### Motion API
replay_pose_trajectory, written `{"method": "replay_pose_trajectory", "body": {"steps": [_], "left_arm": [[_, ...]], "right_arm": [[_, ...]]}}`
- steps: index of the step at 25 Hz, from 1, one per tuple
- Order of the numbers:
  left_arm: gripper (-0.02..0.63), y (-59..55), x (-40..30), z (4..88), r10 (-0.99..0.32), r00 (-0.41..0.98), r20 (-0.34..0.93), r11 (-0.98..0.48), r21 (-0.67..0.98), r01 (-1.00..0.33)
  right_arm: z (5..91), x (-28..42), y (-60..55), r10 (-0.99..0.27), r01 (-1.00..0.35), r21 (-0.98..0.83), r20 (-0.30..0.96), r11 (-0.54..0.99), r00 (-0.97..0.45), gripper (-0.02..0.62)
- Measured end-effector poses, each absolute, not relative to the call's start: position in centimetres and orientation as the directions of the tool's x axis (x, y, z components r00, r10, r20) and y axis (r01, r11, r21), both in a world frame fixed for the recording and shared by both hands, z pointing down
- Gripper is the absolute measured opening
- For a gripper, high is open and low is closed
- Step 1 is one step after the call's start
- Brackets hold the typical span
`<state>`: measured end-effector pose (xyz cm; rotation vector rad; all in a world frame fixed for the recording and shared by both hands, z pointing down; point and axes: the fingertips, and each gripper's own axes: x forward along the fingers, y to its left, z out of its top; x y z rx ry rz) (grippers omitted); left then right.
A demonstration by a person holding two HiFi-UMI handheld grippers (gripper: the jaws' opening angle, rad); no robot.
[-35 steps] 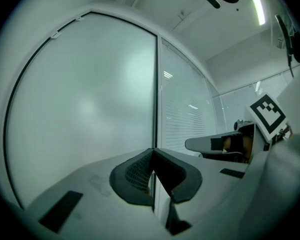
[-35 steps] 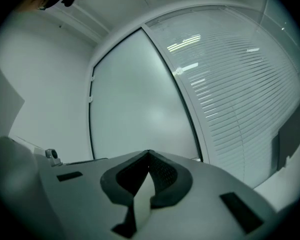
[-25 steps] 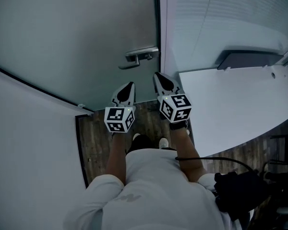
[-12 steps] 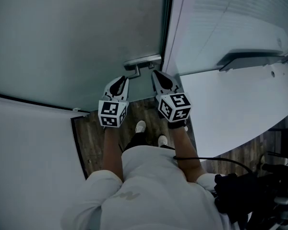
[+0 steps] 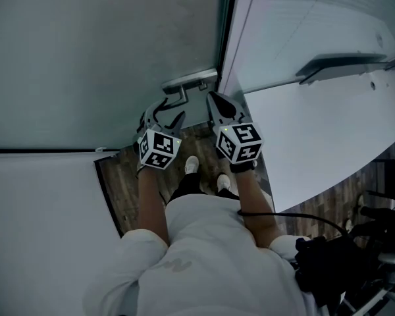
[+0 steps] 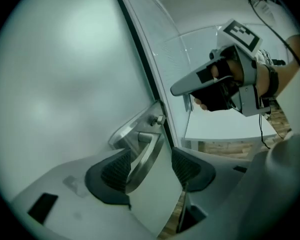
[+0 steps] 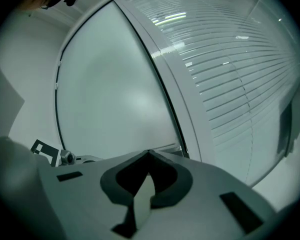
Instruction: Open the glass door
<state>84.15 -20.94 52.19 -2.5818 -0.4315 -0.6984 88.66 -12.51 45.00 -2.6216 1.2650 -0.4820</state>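
A person stands at a frosted glass door [image 5: 105, 58], a pair of tongs in each hand, about to take hold of its metal handle [image 5: 187, 83]. The handle sits at the door's right edge, next to the door frame [image 5: 227, 45]. Its lever runs sideways along the glass, from the pivot near the frame to a free end on the left.

The left tongs [image 5: 166, 114] are the nearer pair and sit just below the lever, angled up at it. Their jaws have just been opening and now stand wide apart. In the left gripper view the lever [image 6: 142, 159] lies between the two pads, close against the left one, and neither pad looks to be clamping it. The likely next step is to close on the lever and press it down.

The right tongs [image 5: 216, 101] are closed and empty, their tip just under the pivot end of the handle. They point at the glass and the frame rather than at the lever.

A white surface [image 5: 316, 130] juts in from the right above the wood floor [image 5: 125, 183]. The door itself appears shut.
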Motion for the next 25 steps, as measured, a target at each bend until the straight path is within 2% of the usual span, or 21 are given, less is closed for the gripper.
{"method": "replay_pose_trajectory", "body": {"steps": [4, 6, 10, 15, 22, 25], "left_arm": [[0.229, -21.8, 84.9, 52.9, 0.152, 0.829, 0.539, -0.865, -0.332, 0.375], [0.177, -22.1, 85.1, 53.0, 0.144, 0.832, 0.536, -0.852, -0.36, 0.38], [0.155, -22.0, 85.1, 53.1, 0.17, 0.828, 0.535, -0.822, -0.387, 0.419], [0.141, -22.0, 84.9, 53.5, 0.252, 0.802, 0.542, -0.846, -0.279, 0.454], [0.141, -22.1, 84.8, 53.5, 0.329, 0.843, 0.427, -0.881, -0.183, 0.436], [0.141, -22.2, 84.4, 53.7, 0.34, 0.843, 0.417, -0.886, -0.158, 0.435]], "right_arm": [[45.3, 89.2, -11.9, -0.772, -0.707, -0.312, 0.21, -0.635, 0.6, -0.002], [45.7, 89.3, -11.6, -0.766, -0.698, -0.317, 0.215, -0.642, 0.606, -0.002], [46.5, 89.3, -11.3, -0.757, -0.682, -0.331, 0.226, -0.652, 0.613, -0.002], [46.5, 88.5, -11.4, -0.762, -0.687, -0.332, 0.229, -0.646, 0.605, -0.002], [45.9, 87.8, -9.7, -0.741, -0.669, -0.323, 0.22, -0.669, 0.634, -0.002], [45.3, 87.6, -9.1, -0.736, -0.668, -0.316, 0.209, -0.674, 0.644, -0.002]]}}
